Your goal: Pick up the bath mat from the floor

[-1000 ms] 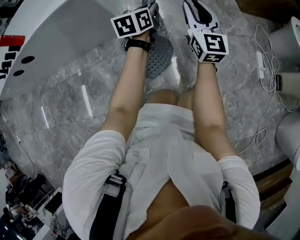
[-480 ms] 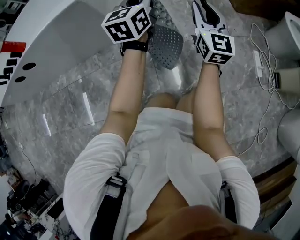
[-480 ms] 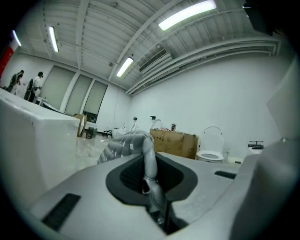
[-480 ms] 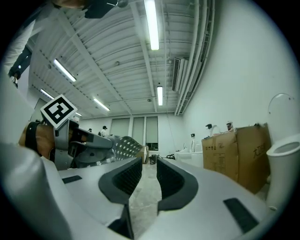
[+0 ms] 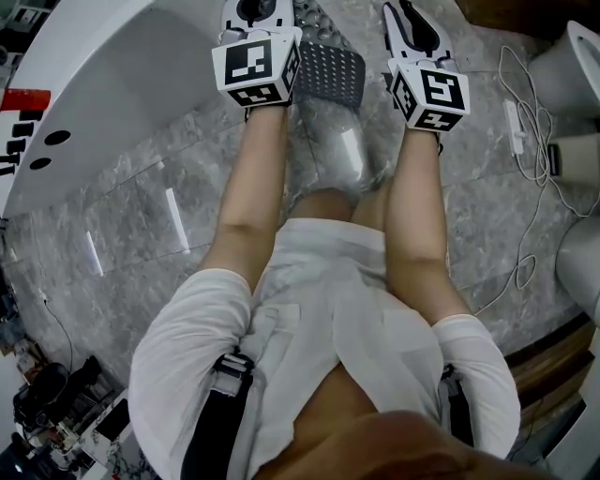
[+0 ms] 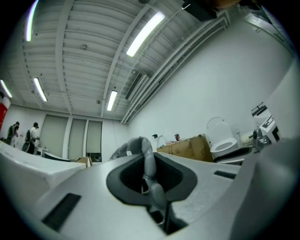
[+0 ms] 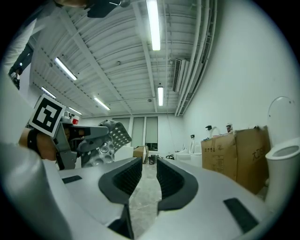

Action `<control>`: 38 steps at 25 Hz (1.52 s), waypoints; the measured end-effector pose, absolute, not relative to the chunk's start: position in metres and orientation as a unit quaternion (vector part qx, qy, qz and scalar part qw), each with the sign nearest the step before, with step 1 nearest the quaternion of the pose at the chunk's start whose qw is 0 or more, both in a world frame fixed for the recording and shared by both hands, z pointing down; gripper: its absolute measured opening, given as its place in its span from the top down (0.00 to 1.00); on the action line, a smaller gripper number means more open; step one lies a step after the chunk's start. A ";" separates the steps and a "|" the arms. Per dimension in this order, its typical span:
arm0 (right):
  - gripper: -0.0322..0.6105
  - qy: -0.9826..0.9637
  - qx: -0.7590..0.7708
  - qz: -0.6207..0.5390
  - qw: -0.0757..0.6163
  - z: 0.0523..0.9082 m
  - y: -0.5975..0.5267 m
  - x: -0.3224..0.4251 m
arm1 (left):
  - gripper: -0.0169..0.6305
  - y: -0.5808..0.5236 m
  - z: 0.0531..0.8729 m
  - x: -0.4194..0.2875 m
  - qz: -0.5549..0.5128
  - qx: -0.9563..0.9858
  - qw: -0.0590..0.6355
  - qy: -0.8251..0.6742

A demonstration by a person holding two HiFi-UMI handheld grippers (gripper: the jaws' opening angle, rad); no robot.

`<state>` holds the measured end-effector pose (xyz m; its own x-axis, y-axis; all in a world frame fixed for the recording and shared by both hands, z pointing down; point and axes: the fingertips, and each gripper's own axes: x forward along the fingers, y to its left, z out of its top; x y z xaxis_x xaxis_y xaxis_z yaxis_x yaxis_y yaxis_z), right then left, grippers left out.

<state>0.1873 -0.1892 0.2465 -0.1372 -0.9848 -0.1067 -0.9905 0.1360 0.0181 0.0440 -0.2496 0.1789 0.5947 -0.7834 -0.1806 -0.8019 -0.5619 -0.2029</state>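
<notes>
The grey perforated bath mat [image 5: 330, 77] hangs off the floor in the head view, its lower part [image 5: 345, 155] dangling in front of my knees. My left gripper [image 5: 296, 13] is shut on the mat's upper edge, marker cube toward me. In the left gripper view the mat [image 6: 146, 161] runs edge-on between the closed jaws of that gripper [image 6: 149, 180]. My right gripper [image 5: 401, 13] is held just right of the mat, apart from it. Its own view shows my right gripper [image 7: 148, 172] open, with only floor in the gap, and the mat [image 7: 115, 133] off to its left.
A white bathtub [image 5: 103, 75] curves along the left. A toilet [image 5: 579, 66] and a white cable with a power strip [image 5: 520, 127] lie at the right. Cardboard boxes [image 7: 236, 152] stand by the wall. Grey marble floor [image 5: 141, 216] lies below.
The left gripper has risen and turned with the mat; the mat has come up off the floor and now hangs flatter. The right gripper has barely moved.
</notes>
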 end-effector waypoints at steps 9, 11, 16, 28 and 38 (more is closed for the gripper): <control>0.78 0.750 -0.659 0.038 0.038 0.246 -0.189 0.187 | 0.91 -0.246 0.203 0.033 0.008 -0.871 0.152 0.468; 0.79 0.750 -0.660 0.038 0.030 0.248 -0.190 0.188 | 0.91 -0.246 0.209 0.032 0.004 -0.872 0.144 0.469; 0.85 0.742 -0.668 0.033 0.038 0.248 -0.189 0.197 | 0.91 -0.247 0.215 0.033 0.003 -0.873 0.133 0.469; 0.91 0.729 -0.683 0.022 0.037 0.247 -0.184 0.208 | 0.91 -0.240 0.222 0.041 -0.002 -0.878 0.132 0.460; 0.91 0.728 -0.684 0.033 0.028 0.245 -0.185 0.203 | 0.91 -0.240 0.222 0.037 0.001 -0.878 0.131 0.460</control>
